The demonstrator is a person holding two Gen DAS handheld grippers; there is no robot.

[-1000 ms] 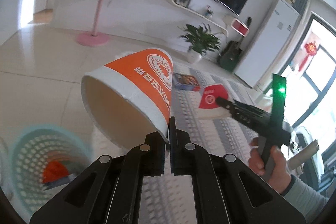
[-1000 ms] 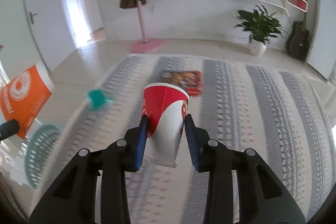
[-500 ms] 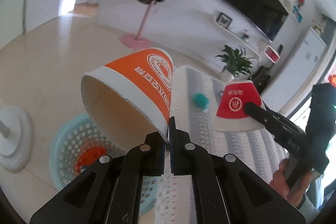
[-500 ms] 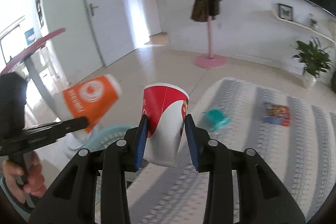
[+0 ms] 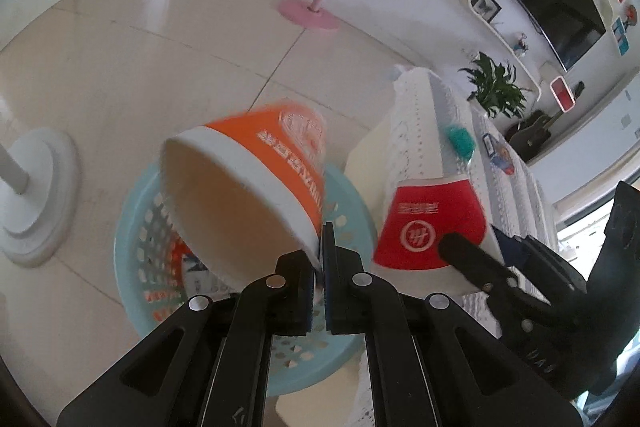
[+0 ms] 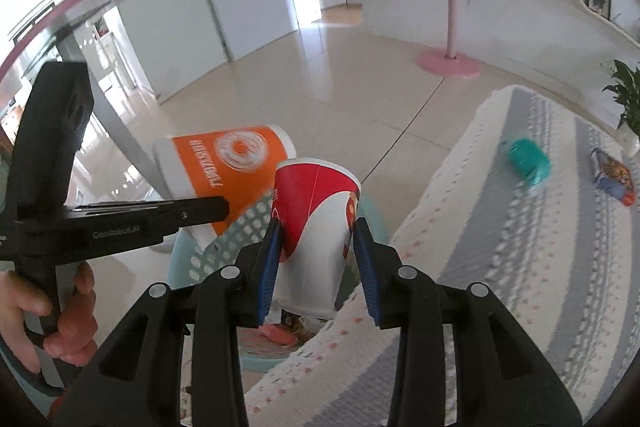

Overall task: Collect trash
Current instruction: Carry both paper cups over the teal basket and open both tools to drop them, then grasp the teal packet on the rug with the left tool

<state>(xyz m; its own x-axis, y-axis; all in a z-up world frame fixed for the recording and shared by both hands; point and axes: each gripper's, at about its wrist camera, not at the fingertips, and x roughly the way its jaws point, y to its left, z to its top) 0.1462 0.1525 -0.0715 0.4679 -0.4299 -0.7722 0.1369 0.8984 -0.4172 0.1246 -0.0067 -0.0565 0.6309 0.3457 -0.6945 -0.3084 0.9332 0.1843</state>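
My left gripper (image 5: 320,271) is shut on the rim of an orange and white paper cup (image 5: 256,187), tilted above a light blue basket (image 5: 136,247) that holds some trash. My right gripper (image 6: 316,255) is shut on a red and white paper cup (image 6: 316,211) and holds it over the same basket (image 6: 188,267). The red cup also shows in the left wrist view (image 5: 432,227), and the orange cup in the right wrist view (image 6: 228,163). A teal object (image 6: 528,163) and a colourful packet (image 6: 612,175) lie on the striped rug (image 6: 500,267).
A white stand base (image 5: 36,191) is on the tiled floor left of the basket. A pink coat stand (image 6: 450,63) is farther back. A plant (image 5: 496,87), a guitar and a wall TV are at the far wall. A table edge (image 6: 80,7) is at left.
Both grippers have swung left and down from over the rug to above the basket, each still holding its cup. The orange cup now tilts more toward the basket.
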